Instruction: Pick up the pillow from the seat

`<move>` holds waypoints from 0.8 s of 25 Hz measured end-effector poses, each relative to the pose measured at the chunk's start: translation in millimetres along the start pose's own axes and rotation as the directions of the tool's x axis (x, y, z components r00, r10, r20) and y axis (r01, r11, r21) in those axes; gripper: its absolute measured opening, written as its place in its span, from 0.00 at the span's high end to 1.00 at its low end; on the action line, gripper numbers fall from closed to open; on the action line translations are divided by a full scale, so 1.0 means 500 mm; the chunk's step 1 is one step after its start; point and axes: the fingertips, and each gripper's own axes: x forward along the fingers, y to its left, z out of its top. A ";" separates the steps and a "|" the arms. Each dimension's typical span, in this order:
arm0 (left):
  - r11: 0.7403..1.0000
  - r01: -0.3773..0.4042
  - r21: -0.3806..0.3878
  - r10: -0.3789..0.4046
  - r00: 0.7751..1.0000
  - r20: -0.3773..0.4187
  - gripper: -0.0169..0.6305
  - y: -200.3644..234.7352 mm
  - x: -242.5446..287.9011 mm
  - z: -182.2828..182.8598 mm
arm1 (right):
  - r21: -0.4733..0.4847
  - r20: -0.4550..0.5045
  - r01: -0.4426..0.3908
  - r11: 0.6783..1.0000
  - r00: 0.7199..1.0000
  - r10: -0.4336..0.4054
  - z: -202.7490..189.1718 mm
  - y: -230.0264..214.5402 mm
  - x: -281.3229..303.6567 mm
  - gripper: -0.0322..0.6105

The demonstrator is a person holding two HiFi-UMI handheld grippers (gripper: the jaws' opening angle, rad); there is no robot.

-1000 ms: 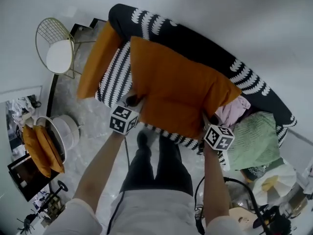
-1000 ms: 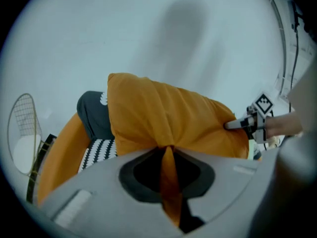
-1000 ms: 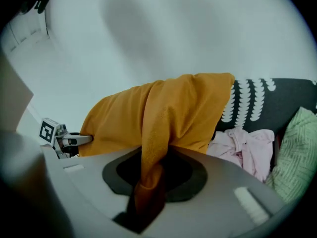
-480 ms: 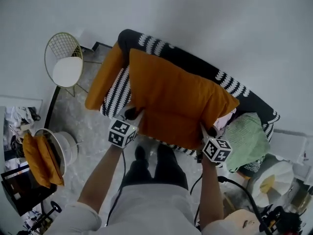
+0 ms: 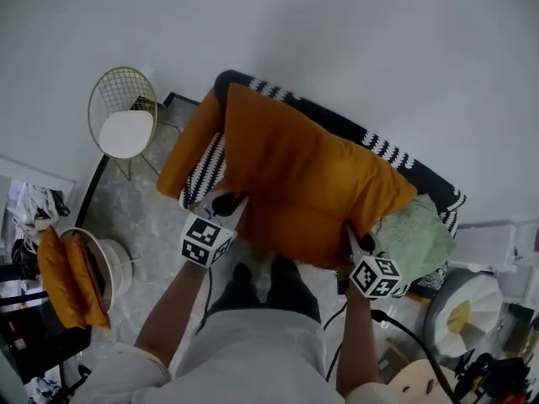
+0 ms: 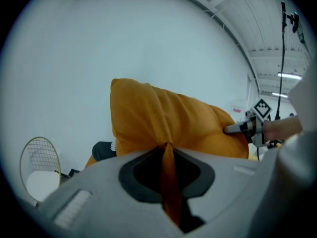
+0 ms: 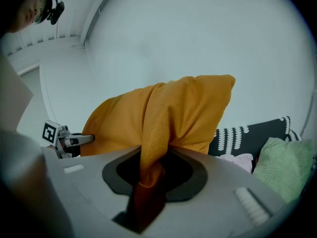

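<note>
orange pillow (image 5: 303, 183): we had left tongs (image 5: 227, 209) and right tongs (image 5: 357, 239) each pinched shut on a bottom corner; it seemingly hung clear of the seat (image 5: 205, 173), pickup apparently complete.

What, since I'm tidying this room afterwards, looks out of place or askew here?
A second orange cushion slumps tilted at the sofa end near the wire chair; a green pillow lies rumpled at the other end. The orange pillow is merely gripped by the left tongs and right tongs.

orange pillow (image 5: 307, 183), lifted above seat (image 5: 202, 162), bottom corners pinched
</note>
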 end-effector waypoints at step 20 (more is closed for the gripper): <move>0.983 0.074 0.169 -0.110 0.970 0.218 0.91 -0.280 -0.254 0.239 | -0.053 0.315 0.106 0.993 0.945 -0.084 0.118 0.121 -0.468 0.79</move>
